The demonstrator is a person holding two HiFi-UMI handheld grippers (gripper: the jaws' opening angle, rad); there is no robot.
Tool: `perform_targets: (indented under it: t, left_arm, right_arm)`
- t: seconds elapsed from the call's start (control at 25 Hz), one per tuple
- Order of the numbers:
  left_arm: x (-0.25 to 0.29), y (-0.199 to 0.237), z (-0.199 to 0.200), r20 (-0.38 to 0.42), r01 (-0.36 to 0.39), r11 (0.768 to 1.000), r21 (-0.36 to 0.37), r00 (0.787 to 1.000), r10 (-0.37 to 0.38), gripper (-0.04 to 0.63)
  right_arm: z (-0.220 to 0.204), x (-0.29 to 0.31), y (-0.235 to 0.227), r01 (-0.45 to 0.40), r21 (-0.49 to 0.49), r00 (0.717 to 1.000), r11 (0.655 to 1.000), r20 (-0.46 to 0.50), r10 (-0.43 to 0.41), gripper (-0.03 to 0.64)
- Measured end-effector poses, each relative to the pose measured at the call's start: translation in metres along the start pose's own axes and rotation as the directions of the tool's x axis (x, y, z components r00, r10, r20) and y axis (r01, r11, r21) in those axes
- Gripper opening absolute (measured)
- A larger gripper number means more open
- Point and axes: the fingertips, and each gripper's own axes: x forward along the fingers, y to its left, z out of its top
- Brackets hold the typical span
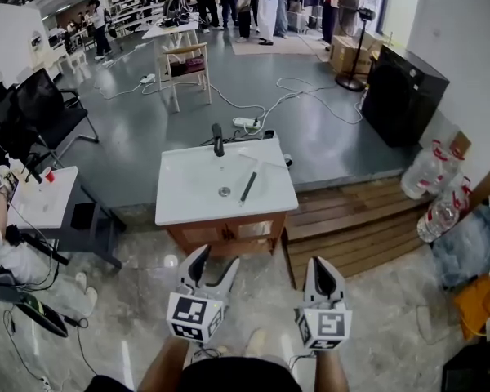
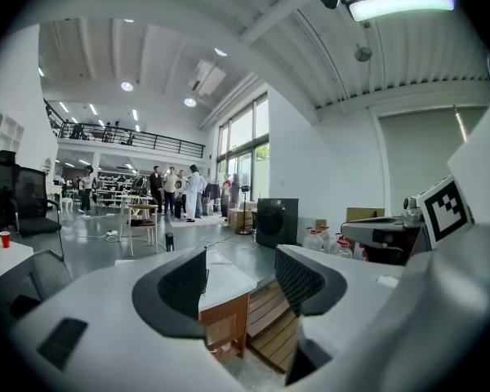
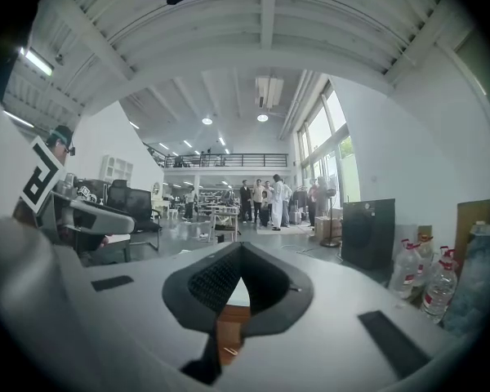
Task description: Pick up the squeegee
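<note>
head view: the squeegee (image 1: 248, 186) lies flat on the white counter (image 1: 180, 207), just right of the drain (image 1: 224, 191) and nearer the person than the black faucet (image 1: 217, 140). its dark handle runs roughly toward the person. both tools are held low and well short of the counter, and nothing touches the squeegee. the left tool (image 1: 215, 258) has its jaws spread wide, and the right tool (image 1: 322, 265) is pinched together.

left gripper view: the left tool (image 2: 243, 278) stands wide open and empty. a corner of the counter (image 2: 229, 282) shows in the gap, still well apart from it.

right gripper view: the right tool (image 3: 241, 253) has its jaw tips meeting and holds nothing.

the pick looks not yet begun. the handle seems slim and lies flat on a smooth, hard top, so jaws coming in nearly level may skate over it or nudge it toward the drain or off the edge. a lower jaw could also catch on the counter's rim. the right tool, closed as it is, would only shove the squeegee.
</note>
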Motion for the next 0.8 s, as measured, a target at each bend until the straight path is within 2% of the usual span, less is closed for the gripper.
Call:
perform_targets:
  t: [0.12, 0.4, 0.52, 0.8]
  left_arm:
    - [0.015, -0.004, 0.005, 0.005, -0.013, 1.0, -0.005, 1.0, 0.013, 0.25]
    - [0.045, -0.017, 0.008, 0.004, -0.035, 0.999, 0.011, 0.999, 0.035, 0.25]
    - [0.057, -0.016, 0.007, -0.002, -0.042, 0.999, 0.019, 0.999, 0.042, 0.25]
    - [0.089, -0.006, 0.01, -0.012, -0.054, 0.998, 0.031, 0.998, 0.055, 0.25]
  right_arm:
    - [0.001, 0.01, -0.014, -0.013, -0.004, 1.0, 1.0, -0.018, 0.012, -0.002]
    - [0.001, 0.034, -0.045, -0.039, -0.012, 0.999, 0.999, 0.018, 0.039, -0.002]
    - [-0.001, 0.044, -0.051, -0.044, -0.006, 0.999, 0.999, -0.004, 0.044, -0.002]
    - [-0.003, 0.077, -0.066, -0.054, 0.004, 0.998, 0.999, 0.021, 0.054, -0.002]
